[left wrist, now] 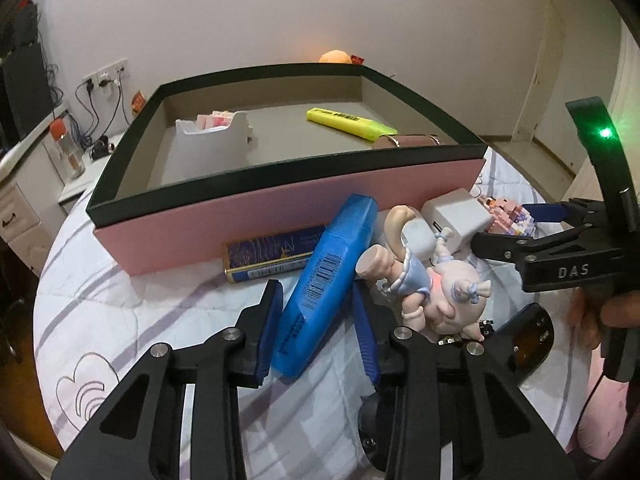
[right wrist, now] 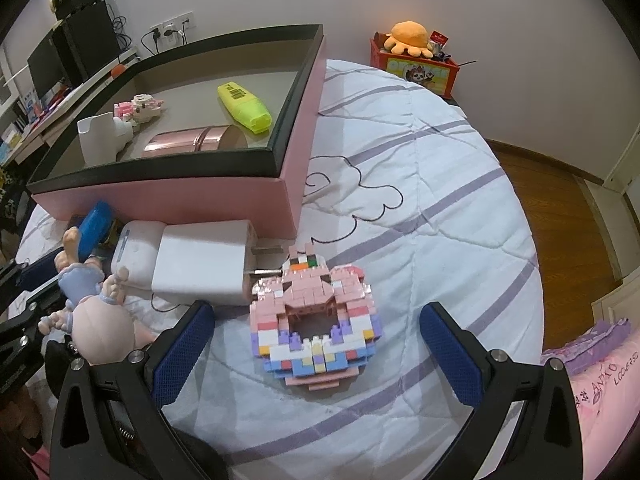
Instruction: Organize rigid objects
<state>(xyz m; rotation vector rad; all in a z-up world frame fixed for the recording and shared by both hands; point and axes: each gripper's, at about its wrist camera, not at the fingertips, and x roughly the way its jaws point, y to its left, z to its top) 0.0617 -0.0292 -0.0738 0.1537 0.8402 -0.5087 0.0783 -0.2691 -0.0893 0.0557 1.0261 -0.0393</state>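
A pink box with a dark rim stands on the bed and holds a yellow highlighter, a rose-gold tube, a white holder and a small brick figure. My left gripper has its pads on both sides of a blue highlighter that leans against the box. My right gripper is open around a pink brick model, not touching it.
A doll figure, a white charger and a dark blue flat pack lie in front of the box. A black device lies at right. A red toy box stands by the wall.
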